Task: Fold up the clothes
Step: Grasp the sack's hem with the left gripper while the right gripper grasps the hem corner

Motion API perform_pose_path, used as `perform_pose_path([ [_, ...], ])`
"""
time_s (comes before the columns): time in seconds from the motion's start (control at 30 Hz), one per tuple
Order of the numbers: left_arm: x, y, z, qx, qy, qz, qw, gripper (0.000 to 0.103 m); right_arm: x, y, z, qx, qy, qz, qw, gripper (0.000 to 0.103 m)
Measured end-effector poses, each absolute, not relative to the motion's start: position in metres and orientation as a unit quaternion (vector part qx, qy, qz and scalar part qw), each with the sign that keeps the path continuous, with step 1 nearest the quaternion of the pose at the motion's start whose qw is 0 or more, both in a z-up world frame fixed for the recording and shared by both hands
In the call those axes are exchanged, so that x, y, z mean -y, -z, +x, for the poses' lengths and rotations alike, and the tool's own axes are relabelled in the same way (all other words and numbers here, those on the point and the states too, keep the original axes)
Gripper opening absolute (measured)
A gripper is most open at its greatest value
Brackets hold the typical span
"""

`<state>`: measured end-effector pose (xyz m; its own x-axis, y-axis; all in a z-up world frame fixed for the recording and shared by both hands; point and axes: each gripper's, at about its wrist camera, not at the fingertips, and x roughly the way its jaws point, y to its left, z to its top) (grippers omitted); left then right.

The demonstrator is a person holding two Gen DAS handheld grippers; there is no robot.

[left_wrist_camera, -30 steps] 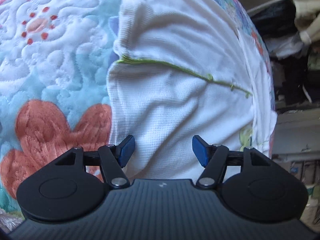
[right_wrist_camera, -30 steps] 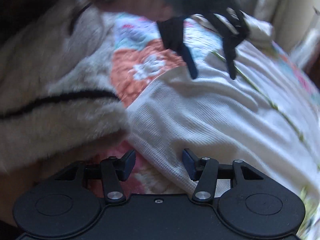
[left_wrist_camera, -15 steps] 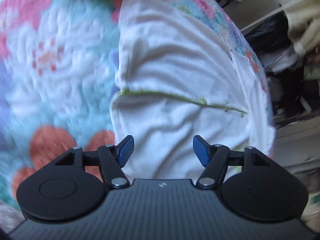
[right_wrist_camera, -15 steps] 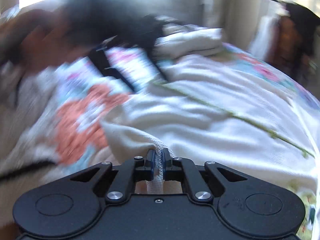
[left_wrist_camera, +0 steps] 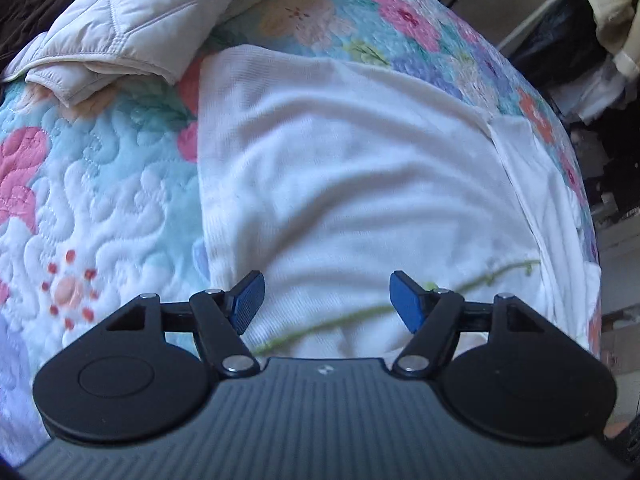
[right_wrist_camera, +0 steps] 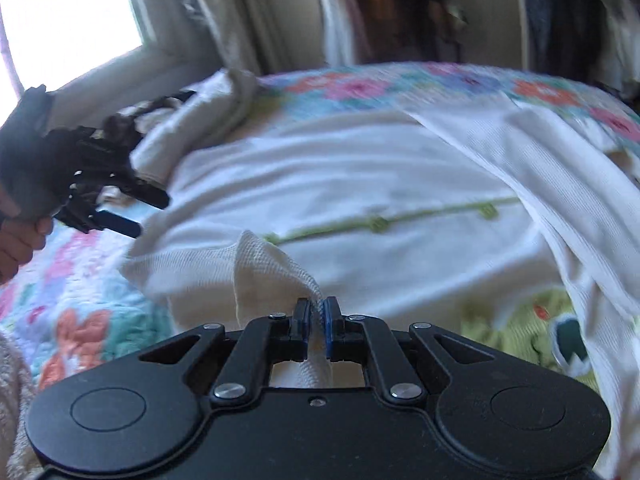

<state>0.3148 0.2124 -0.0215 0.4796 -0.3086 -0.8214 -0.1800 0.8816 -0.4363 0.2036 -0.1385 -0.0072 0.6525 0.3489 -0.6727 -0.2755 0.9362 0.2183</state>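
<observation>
White garment [left_wrist_camera: 352, 168] — on quilt [left_wrist_camera: 100, 208] | left tongs [left_wrist_camera: 327, 295] spread | right tongs [right_wrist_camera: 316, 322] pinching its corner

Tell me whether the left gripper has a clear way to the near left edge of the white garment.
Probably yes. The left gripper is open above the white garment, whose left edge lies bare on the floral quilt. The puffy jacket lies farther off.

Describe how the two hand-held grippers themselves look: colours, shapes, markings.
Both match. The left hand-held gripper has a black ribbed body, two round black discs at the sides, black linkage arms with silver rivets, and blue textured fingertip pads. The right hand-held gripper shares the black body, discs, rivets and blue pads. No cables or sleeves show.
</observation>
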Motion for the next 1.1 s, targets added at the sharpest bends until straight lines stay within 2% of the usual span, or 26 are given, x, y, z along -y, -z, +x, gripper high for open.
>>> perform_pose_path([
  [0.1, -0.226, 0.04, 0.311, -0.509, 0.061, -0.261, 0.818, 0.069, 0.14, 0.012, 0.206, -0.404, -0.157, 0.053, 0.9, 0.007],
  [0.23, -0.244, 0.035, 0.312, -0.487, 0.077, -0.286, 0.822, 0.069, 0.137, 0.009, 0.209, -0.416, -0.182, 0.057, 0.889, 0.008],
  [0.4, -0.273, 0.043, 0.318, -0.475, -0.009, -0.286, 0.832, 0.072, 0.129, 0.007, 0.208, -0.404, -0.166, 0.029, 0.899, 0.008],
  [0.57, -0.286, 0.058, 0.331, -0.462, -0.005, -0.323, 0.826, 0.072, 0.124, 0.006, 0.21, -0.377, -0.127, 0.007, 0.918, 0.008],
  [0.63, -0.279, 0.057, 0.34, -0.443, 0.016, -0.324, 0.836, 0.069, 0.124, 0.007, 0.213, -0.382, -0.124, 0.008, 0.916, 0.008],
  [0.67, -0.27, 0.056, 0.345, -0.445, 0.031, -0.314, 0.838, 0.059, 0.124, 0.007, 0.215, -0.386, -0.125, 0.006, 0.914, 0.008],
  [0.7, -0.259, 0.055, 0.35, -0.448, 0.046, -0.303, 0.84, 0.023, 0.124, 0.008, 0.215, -0.388, -0.126, 0.003, 0.913, 0.008],
  [0.73, -0.248, 0.054, 0.352, -0.448, 0.057, -0.284, 0.846, 0.005, 0.124, 0.009, 0.215, -0.391, -0.127, 0.001, 0.912, 0.008],
  [0.87, -0.214, 0.033, 0.35, -0.423, 0.064, -0.181, 0.885, 0.005, 0.124, 0.007, 0.209, -0.402, -0.133, -0.007, 0.906, 0.01],
  [1.0, -0.227, 0.022, 0.346, -0.402, 0.109, -0.256, 0.872, 0.005, 0.122, -0.001, 0.195, -0.378, -0.171, -0.016, 0.91, 0.016],
  [1.1, -0.233, 0.031, 0.347, -0.411, 0.097, -0.263, 0.868, 0.005, 0.112, -0.006, 0.186, -0.355, -0.193, -0.045, 0.914, 0.036],
])
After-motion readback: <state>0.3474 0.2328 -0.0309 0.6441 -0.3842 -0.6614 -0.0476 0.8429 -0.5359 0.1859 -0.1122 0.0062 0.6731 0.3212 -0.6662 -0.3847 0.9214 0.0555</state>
